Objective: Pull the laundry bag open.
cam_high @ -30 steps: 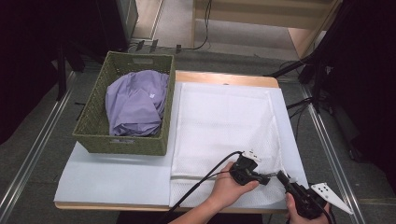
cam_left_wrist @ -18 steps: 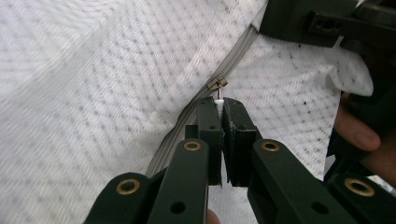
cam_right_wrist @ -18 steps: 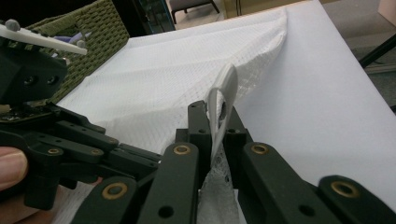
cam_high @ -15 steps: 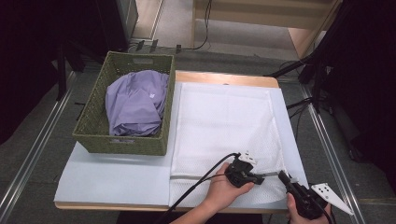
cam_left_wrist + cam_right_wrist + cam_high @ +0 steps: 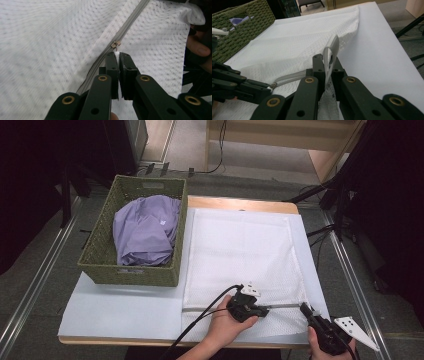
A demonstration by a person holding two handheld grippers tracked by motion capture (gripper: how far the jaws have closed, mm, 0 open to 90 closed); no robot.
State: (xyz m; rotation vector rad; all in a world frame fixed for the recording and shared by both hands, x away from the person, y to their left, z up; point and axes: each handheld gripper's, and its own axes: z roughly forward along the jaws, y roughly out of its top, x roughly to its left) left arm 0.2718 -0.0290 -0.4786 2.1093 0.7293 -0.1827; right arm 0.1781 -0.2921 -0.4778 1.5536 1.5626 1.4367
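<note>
A white mesh laundry bag [image 5: 240, 250] lies flat on the table, its grey zipper [image 5: 285, 306] running along the near edge. My left gripper [image 5: 265, 308] is shut on the small white pull [image 5: 117, 53] just behind the zipper slider [image 5: 115, 44]. My right gripper [image 5: 303, 308] sits at the bag's near right corner. It is shut on a grey loop tab [image 5: 333, 43] and a pinch of mesh there. In the right gripper view, the left gripper [image 5: 265, 87] reaches in from the left at the zipper.
A green woven basket [image 5: 100, 265] with a crumpled lilac garment [image 5: 145, 230] stands left of the bag. Bare white tabletop [image 5: 115, 310] lies in front of the basket. The table's near edge runs just below both hands. Cables trail from the grippers.
My left gripper has slid left along the zipper with the pull, so more zipper shows between the two grippers. The right gripper has stayed put.
</note>
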